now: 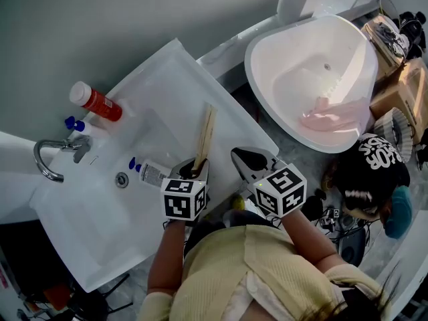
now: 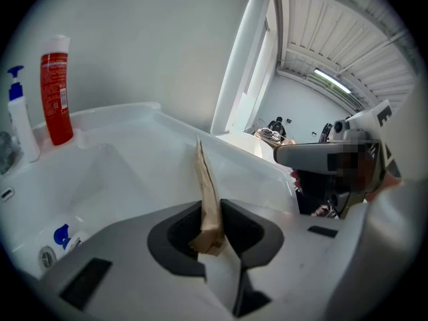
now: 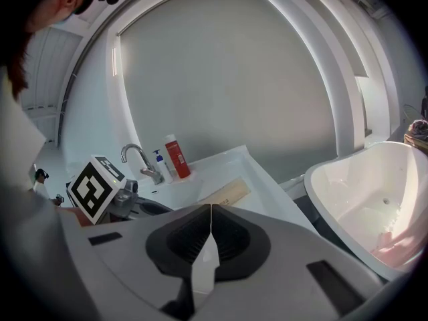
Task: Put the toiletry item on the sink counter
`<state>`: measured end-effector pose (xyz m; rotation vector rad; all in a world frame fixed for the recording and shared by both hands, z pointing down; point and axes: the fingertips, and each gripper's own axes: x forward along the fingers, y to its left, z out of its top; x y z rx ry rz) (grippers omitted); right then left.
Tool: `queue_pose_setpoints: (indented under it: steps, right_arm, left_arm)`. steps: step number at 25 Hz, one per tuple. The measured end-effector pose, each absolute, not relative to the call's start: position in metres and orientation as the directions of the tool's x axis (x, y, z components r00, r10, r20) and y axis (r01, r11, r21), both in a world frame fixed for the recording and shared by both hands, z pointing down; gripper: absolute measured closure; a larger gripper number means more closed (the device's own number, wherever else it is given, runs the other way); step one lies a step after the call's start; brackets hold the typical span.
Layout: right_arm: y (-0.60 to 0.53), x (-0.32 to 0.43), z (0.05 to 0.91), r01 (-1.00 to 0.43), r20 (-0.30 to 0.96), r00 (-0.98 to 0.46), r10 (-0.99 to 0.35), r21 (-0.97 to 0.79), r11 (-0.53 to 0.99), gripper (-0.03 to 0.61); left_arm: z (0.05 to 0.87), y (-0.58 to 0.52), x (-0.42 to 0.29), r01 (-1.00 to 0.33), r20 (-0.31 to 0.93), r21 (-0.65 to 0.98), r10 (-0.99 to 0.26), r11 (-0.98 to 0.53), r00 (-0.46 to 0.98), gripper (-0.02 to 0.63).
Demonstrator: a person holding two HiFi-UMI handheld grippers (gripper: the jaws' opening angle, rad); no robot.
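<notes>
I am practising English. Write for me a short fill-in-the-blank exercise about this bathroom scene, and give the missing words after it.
The left tool is shut on a long brown paper packet, while the right tool holds ____.
The bottle with a white cap near the faucet is ____ in colour.
A pink cloth lies inside the ____.
Missing words: nothing; red; bathtub.
</notes>
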<state>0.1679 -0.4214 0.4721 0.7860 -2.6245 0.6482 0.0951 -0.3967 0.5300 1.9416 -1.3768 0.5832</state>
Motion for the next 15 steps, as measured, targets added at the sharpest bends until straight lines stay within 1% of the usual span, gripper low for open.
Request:
queue_pose_setpoints:
  steps: [11,15]
  right_arm:
    - [-0.424,0.169,0.474,-0.570,0.423,-0.803,-0.420,-0.337,0.749,0.551]
    - [-0.422,0.168,0.473,-0.566,0.419,-0.805,-0.420,-0.334,0.753,0.552]
  left_arm:
    - [0.526,-0.407,0.092,-0.954,0.681,0.245,-0.669,-0.173,0.296,0.503]
    - [0.521,-0.410,0.088,-0.964,0.666,0.218,-0.699,-0.154,0.262,0.473]
